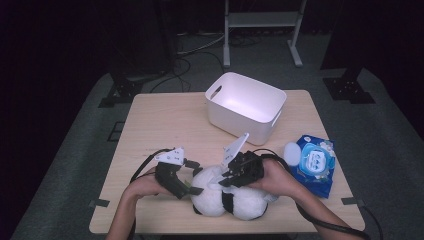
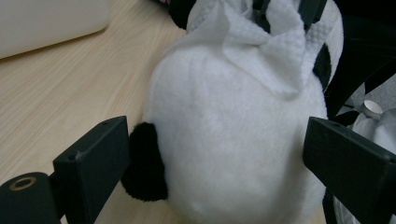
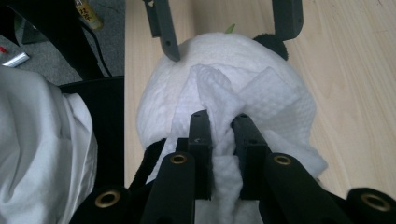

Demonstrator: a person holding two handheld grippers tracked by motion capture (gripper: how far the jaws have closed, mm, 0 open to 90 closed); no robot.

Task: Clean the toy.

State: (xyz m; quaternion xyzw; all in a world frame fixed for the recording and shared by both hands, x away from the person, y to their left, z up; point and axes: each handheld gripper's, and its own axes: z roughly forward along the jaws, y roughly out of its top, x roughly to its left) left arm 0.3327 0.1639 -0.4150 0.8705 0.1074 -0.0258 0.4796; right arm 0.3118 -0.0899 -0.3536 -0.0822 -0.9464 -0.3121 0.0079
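Observation:
A black-and-white panda plush [image 1: 235,202] lies near the table's front edge. Its white head [image 2: 224,149] sits between the wide-set jaws of my left gripper [image 2: 219,163], which is open; the jaws stand on either side of the head, close to or just touching it. In the high view the left gripper [image 1: 196,177] is at the plush's left end. My right gripper [image 3: 222,126] is shut on a white wet wipe [image 3: 275,100] draped over the head. The right gripper [image 1: 222,177] comes at the plush from above and to the right.
A white plastic bin [image 1: 272,92] stands at the back middle of the wooden table [image 1: 165,125]. A blue pack of wet wipes [image 1: 315,162] lies at the right edge, with a small white round piece [image 1: 291,150] beside it. Cables trail from both grippers.

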